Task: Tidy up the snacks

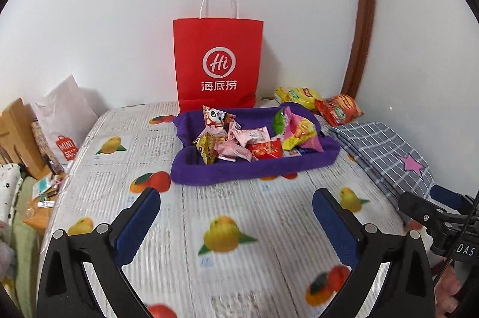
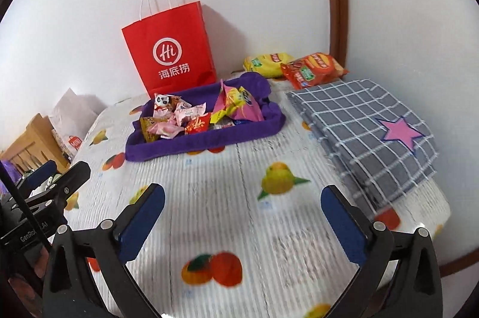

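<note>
A purple fabric tray sits at the back of the table, filled with several small wrapped snacks. Behind and right of it lie a yellow chip bag and an orange-red chip bag. My left gripper hangs open above the tablecloth, short of the tray, nothing between its blue pads. My right gripper is likewise open and empty over the cloth in front of the tray. Each gripper shows at the edge of the other's view.
A red paper bag stands against the wall behind the tray. A folded grey checked cloth with a pink star lies at the right. The table wears a fruit-print cover. Bags and clutter sit left of the table.
</note>
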The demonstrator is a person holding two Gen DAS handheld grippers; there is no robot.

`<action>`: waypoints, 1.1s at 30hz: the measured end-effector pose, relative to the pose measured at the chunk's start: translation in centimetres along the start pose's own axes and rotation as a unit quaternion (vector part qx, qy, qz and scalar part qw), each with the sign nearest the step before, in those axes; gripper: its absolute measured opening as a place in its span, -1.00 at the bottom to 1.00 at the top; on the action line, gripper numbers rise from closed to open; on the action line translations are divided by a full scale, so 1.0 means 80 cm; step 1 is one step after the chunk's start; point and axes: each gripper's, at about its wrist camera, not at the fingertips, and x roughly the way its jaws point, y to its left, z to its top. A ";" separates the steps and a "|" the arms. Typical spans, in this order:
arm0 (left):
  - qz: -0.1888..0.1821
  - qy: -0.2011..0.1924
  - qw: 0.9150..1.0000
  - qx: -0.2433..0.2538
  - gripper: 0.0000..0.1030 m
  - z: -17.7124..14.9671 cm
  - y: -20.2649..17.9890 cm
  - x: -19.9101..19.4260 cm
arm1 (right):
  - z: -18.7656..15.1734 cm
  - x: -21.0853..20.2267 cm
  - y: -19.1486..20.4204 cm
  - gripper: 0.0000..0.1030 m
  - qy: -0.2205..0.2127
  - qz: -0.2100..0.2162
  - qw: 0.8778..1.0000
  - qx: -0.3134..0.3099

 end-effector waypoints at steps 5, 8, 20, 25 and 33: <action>-0.016 0.007 1.000 -0.019 0.99 -0.014 -0.007 -0.030 | -0.017 -0.037 -0.005 0.99 -0.008 -0.019 1.000 -0.004; -0.018 0.004 1.000 -0.018 0.99 -0.020 -0.016 -0.044 | -0.022 -0.054 -0.005 0.99 -0.013 -0.025 1.000 -0.012; -0.009 -0.003 1.000 -0.004 0.99 -0.025 -0.033 -0.068 | -0.033 -0.082 -0.002 0.99 -0.026 -0.033 0.999 -0.025; -0.010 -0.003 1.000 -0.004 0.99 -0.024 -0.034 -0.069 | -0.034 -0.086 -0.002 0.99 -0.030 -0.033 0.999 -0.026; -0.010 -0.002 1.000 -0.004 0.99 -0.025 -0.033 -0.069 | -0.035 -0.090 -0.006 0.99 -0.033 -0.030 0.999 -0.022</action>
